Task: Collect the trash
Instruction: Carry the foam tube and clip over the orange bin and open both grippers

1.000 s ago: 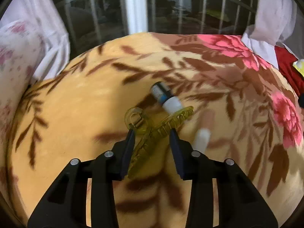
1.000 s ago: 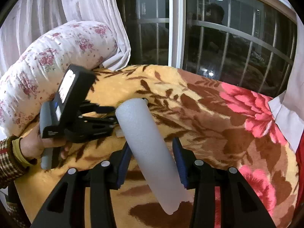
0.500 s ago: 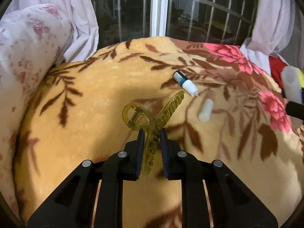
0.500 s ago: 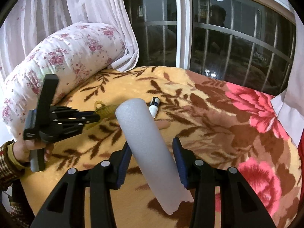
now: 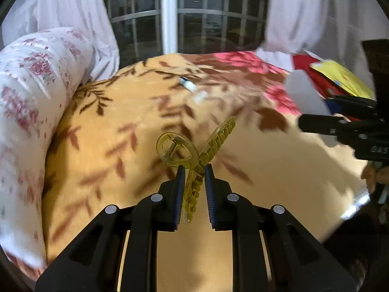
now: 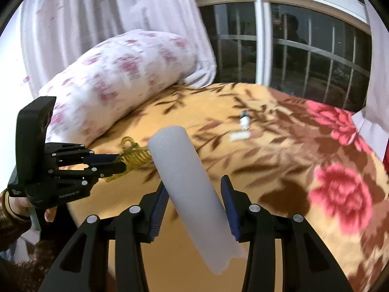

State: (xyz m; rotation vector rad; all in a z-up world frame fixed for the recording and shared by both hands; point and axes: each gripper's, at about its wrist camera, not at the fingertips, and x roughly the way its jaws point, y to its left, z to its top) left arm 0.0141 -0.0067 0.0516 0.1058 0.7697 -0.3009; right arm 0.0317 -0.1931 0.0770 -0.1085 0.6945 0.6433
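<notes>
My left gripper (image 5: 193,170) is shut on a translucent yellow hair claw clip (image 5: 197,155) and holds it above the floral blanket (image 5: 126,121). My right gripper (image 6: 194,185) is shut on a white foam tube (image 6: 192,194), held tilted above the blanket. The left gripper with the clip (image 6: 132,157) shows at the left of the right wrist view. The foam tube (image 5: 304,95) shows at the right of the left wrist view. A small white bottle with a dark cap (image 5: 187,84) and a small white piece (image 5: 200,96) lie far off on the blanket.
A floral pillow (image 5: 31,92) lies along the left side of the bed. A barred window (image 5: 184,22) and white curtains (image 6: 97,14) stand behind. Red and yellow items (image 5: 340,80) lie at the far right. The bed's near edge (image 5: 352,204) is at the right.
Both grippers have pulled back and up from the blanket with their loads. The bottle and white piece now look farther away. A second ago the left jaws were still open around the clip.
</notes>
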